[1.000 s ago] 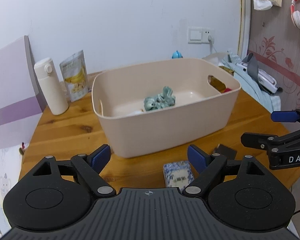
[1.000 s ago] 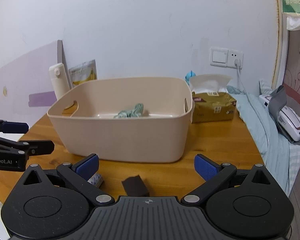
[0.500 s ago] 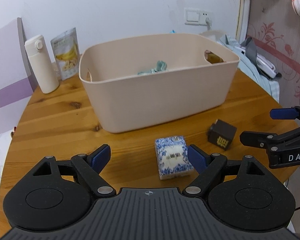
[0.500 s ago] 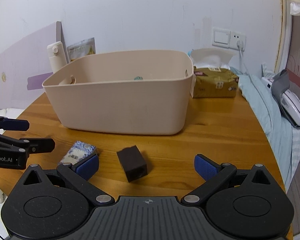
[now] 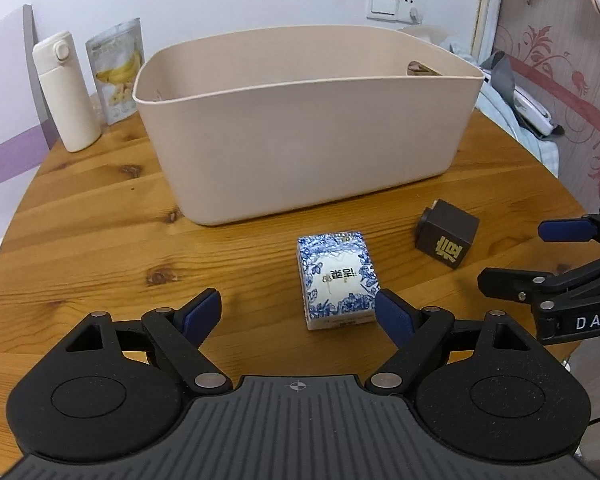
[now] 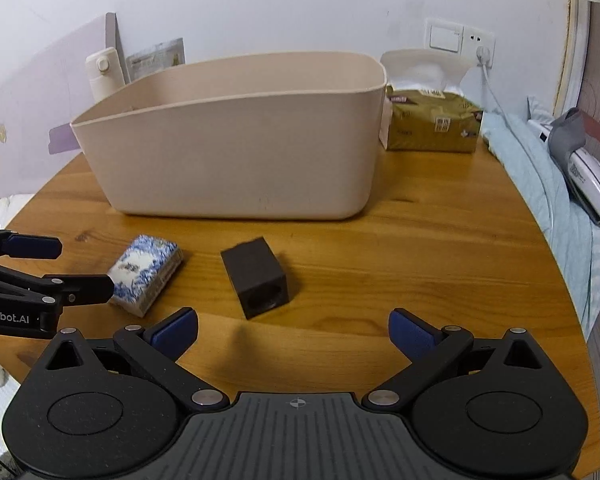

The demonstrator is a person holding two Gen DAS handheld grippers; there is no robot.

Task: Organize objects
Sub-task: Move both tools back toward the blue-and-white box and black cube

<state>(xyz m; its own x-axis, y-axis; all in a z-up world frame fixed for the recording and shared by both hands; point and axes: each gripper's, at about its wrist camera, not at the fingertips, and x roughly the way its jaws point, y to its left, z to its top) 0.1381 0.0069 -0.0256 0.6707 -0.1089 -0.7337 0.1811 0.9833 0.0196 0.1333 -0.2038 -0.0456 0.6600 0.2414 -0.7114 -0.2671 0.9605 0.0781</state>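
A blue-and-white patterned box (image 5: 337, 280) lies on the wooden table (image 5: 100, 248) in front of a beige plastic bin (image 5: 308, 128). A dark brown cube (image 5: 447, 239) with a gold character sits to its right. My left gripper (image 5: 298, 314) is open and empty, just short of the patterned box, which sits toward its right finger. My right gripper (image 6: 293, 330) is open and empty, just behind the dark cube (image 6: 259, 276). The patterned box (image 6: 145, 273) and the bin (image 6: 236, 136) also show in the right wrist view. The bin's inside is hidden.
A white thermos (image 5: 66, 90) and a banana snack pouch (image 5: 118, 70) stand left of the bin. A gold tissue box (image 6: 432, 122) stands right of it. A bed with a light blue cover (image 6: 548, 200) lies past the table's right edge.
Both grippers have dropped lower and pulled back from the bin. The patterned box and dark cube have come into full view ahead of the fingers. The bin's contents are now hidden behind its wall.
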